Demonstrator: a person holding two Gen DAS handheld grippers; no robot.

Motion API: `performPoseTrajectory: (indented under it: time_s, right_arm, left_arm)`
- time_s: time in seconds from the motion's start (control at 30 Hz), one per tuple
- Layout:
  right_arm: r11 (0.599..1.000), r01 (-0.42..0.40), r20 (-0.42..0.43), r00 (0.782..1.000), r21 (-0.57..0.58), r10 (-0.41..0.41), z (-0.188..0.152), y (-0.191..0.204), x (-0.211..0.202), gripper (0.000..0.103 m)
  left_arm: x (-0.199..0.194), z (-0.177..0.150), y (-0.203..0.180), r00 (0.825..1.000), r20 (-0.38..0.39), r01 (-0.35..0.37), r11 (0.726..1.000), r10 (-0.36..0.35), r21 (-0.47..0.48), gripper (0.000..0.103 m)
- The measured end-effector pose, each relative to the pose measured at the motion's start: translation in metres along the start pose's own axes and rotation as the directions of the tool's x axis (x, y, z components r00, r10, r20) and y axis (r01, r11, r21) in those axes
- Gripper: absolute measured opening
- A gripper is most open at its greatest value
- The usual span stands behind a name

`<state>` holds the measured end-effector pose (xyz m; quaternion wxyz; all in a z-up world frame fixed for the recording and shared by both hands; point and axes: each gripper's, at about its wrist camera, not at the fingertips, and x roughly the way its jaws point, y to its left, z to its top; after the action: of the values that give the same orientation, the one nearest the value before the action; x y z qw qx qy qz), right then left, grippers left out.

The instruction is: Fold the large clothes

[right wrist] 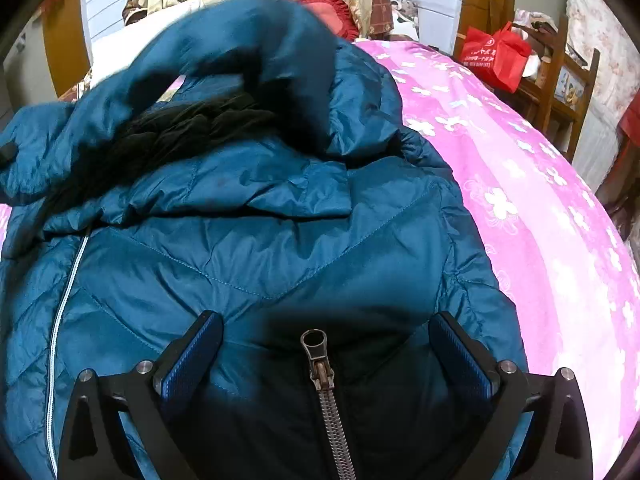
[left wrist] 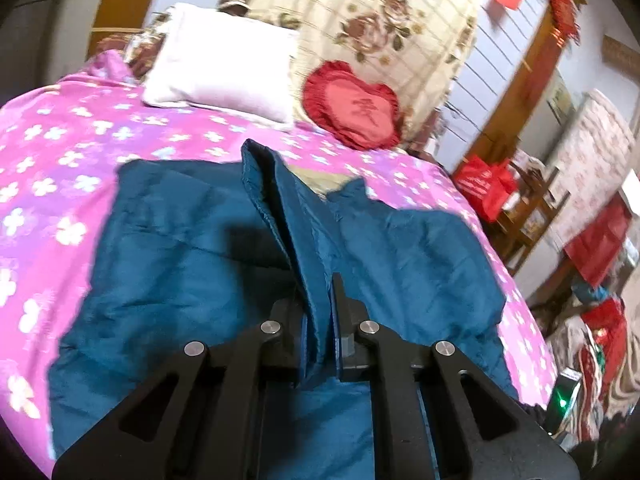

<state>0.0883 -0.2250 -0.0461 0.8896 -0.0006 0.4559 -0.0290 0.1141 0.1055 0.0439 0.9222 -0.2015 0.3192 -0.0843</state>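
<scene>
While the left claw [left wrist: 320,320] pinches a fold of the teal jacket [right wrist: 280,240] on the bed [right wrist: 540,184], that fold runs toward 12 o'clock; the right claw [right wrist: 326,350], spread, straddles the zipper [right wrist: 322,376] at 6 o'clock.

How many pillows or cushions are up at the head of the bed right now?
2: a white rectangular pillow at the left, a red heart-shaped frilled cushion right of it. The teal puffer jacket may hide more.
</scene>
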Motion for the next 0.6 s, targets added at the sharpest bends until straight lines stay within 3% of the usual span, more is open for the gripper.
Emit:
performPoseTrajectory:
  time_s: [0.1, 0.23, 0.4, 0.6]
  right_arm:
    - [1.000, -0.005, -0.001, 1.000, 0.003, 0.005, 0.000, -0.003, 0.002, 0.103]
    - [1.000, -0.012, -0.005, 1.000, 0.009, 0.013, 0.002, -0.006, 0.004, 0.103]
    - [1.000, -0.023, -0.011, 1.000, 0.015, 0.023, 0.004, -0.011, 0.006, 0.103]
    - [1.000, -0.021, -0.011, 1.000, 0.011, 0.021, 0.004, -0.011, 0.007, 0.103]
  left_arm:
    - [-0.005, 0.006, 0.017, 0.999, 0.016, -0.049, 0.999, 0.049, -0.023, 0.007]
    - [0.008, 0.004, 0.041, 0.992, -0.020, -0.126, 0.990, 0.125, -0.057, 0.007]
    - [0.019, -0.004, 0.047, 0.985, -0.056, -0.166, 0.985, 0.164, -0.049, 0.007]
    - [0.014, -0.010, 0.060, 0.983, -0.107, -0.157, 0.982, 0.146, -0.101, 0.006]
